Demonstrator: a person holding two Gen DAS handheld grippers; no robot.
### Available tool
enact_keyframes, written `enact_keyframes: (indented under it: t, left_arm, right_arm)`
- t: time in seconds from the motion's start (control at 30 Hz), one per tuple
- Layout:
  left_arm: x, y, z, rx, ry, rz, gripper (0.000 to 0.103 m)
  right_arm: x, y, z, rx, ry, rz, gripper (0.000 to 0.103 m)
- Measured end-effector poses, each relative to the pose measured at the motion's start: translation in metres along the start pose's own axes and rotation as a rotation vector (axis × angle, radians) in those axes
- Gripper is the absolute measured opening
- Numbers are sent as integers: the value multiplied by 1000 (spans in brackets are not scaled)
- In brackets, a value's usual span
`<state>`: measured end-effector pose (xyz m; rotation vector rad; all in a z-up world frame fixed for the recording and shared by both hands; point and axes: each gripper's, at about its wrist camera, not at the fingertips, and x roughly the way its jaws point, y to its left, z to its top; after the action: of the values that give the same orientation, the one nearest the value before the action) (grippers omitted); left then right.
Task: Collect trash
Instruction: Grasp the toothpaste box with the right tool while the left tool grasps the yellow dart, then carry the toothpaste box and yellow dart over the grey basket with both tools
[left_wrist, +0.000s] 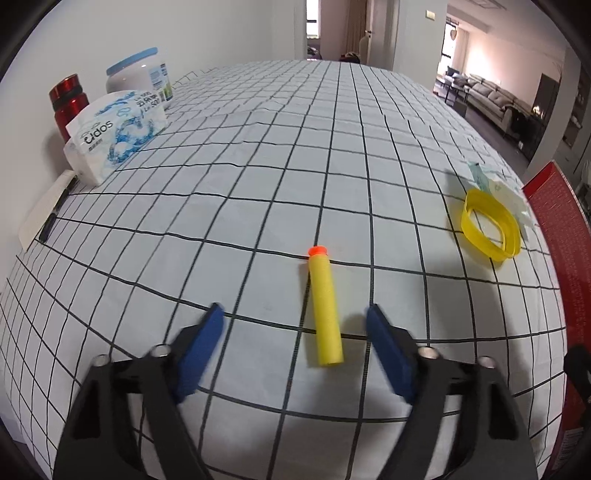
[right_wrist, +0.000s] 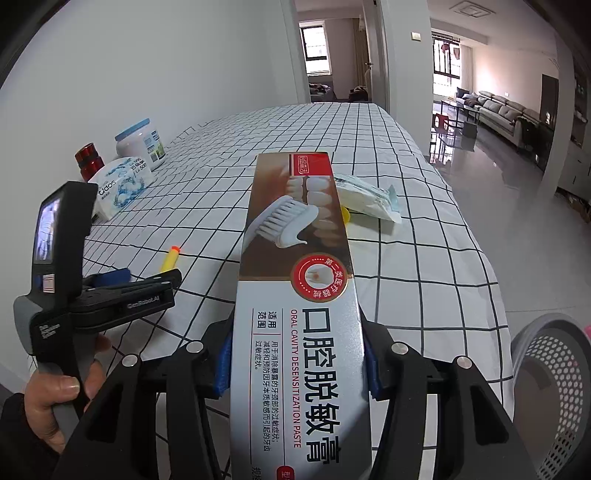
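**Left wrist view: a foam dart is lying between two wide jaws**

The left gripper (left_wrist: 294, 317) is hanging over the checked tablecloth (left_wrist: 258, 155), its jaws standing apart and not touching the yellow foam dart (left_wrist: 324, 306) between them. A yellow ring (left_wrist: 489, 227) is sitting at two o'clock from the dart. In the right wrist view, the right gripper (right_wrist: 297, 363) is squeezing a long toothpaste box (right_wrist: 295, 295). A grey basket (right_wrist: 561, 387) is waiting at four o'clock.

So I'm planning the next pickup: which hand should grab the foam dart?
Left. Its gripper is open, with the dart lying between the jaws on the table. The right gripper is already clamped on the toothpaste box.
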<state>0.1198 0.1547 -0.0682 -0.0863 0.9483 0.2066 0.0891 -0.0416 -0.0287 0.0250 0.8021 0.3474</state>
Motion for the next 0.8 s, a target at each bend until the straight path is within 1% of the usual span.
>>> enact_keyframes:
  t: [0.07, 0.1, 0.17, 0.2, 0.23, 0.3, 0.43, 0.53, 0.8]
  left_arm:
    - [-2, -2, 0, 5, -5, -18, 54]
    - [-3, -4, -1, 8, -8, -24, 49]
    - [-6, -5, -3, 15, -12, -43, 22]
    - [-7, -5, -4, 13, -11, -54, 15]
    - [-8, -6, -4, 10, -8, -64, 13]
    - [-11, -4, -5, 4, -8, -85, 13]
    - [-24, -4, -7, 7, -37, -103, 13]
    - [-38, -6, -8, 23, -71, -96, 13]
    - [-72, -29, -16, 76, -134, -121, 13]
  right_arm:
    - [0, -1, -1, 5, 0, -2, 52]
    - [0, -1, -1, 7, 0, -3, 52]
    - [-1, -1, -2, 9, 0, -5, 52]
    - [-1, -2, -2, 10, 0, -6, 52]
    - [-2, -2, -3, 12, 0, -7, 52]
    - [-1, 0, -3, 16, 0, -9, 52]
    - [-3, -2, -5, 30, 0, -12, 52]
    - [-8, -5, -7, 40, -8, -15, 52]
    - [-28, -16, -15, 74, -39, -39, 52]
